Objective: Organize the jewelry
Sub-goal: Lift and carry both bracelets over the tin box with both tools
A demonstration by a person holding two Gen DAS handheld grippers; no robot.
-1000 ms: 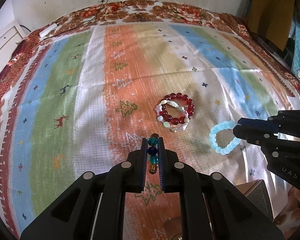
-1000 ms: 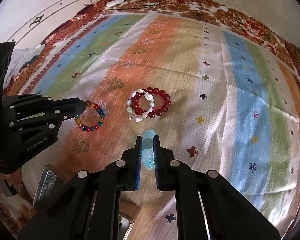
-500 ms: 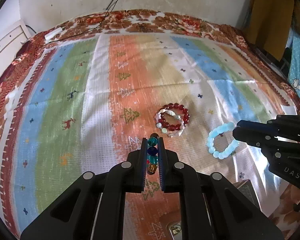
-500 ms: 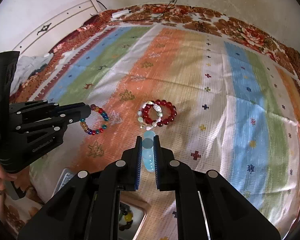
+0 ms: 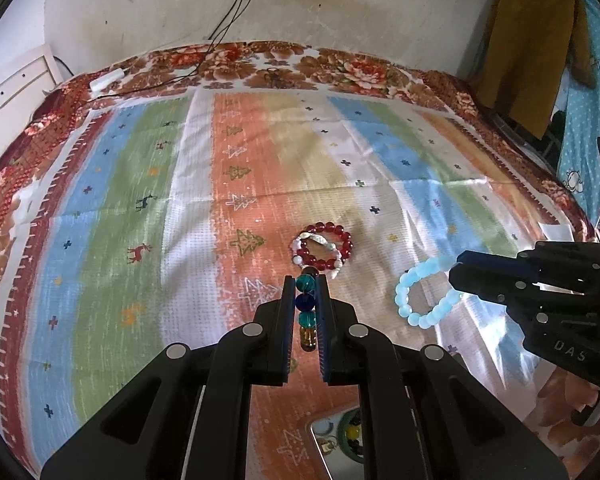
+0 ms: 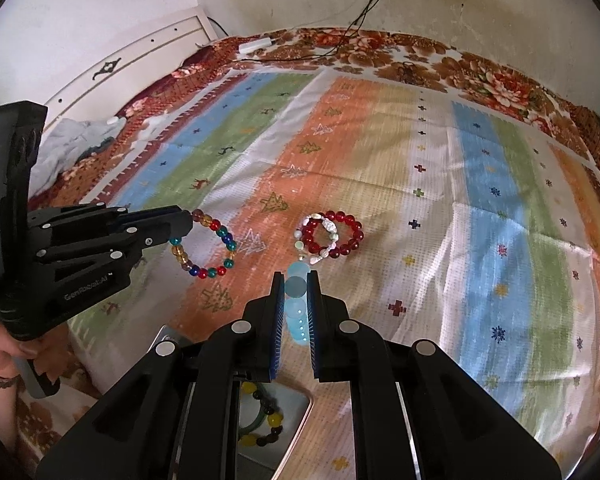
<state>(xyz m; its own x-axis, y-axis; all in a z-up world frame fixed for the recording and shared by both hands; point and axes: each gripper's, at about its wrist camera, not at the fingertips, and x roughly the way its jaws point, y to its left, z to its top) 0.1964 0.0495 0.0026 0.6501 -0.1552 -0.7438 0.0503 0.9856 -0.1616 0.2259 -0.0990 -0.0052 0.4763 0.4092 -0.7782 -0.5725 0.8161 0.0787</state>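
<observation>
Left wrist view: fingers [image 5: 290, 312] clamp multicoloured bracelet [image 5: 305, 304] above striped bedspread [image 5: 112, 216]; right's clamp pale-blue bracelet [image 6: 296, 300].

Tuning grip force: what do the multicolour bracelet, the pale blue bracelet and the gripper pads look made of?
Multicolour bracelet: likely glass or clear acrylic; glossy, see-through beads. Pale blue bracelet: milky, translucent, semi-matte; frosted glass, resin or stone, cannot tell. Left gripper and right gripper pads: blue, finely ribbed, probably rubber or soft plastic on black rigid plastic fingers.
</observation>
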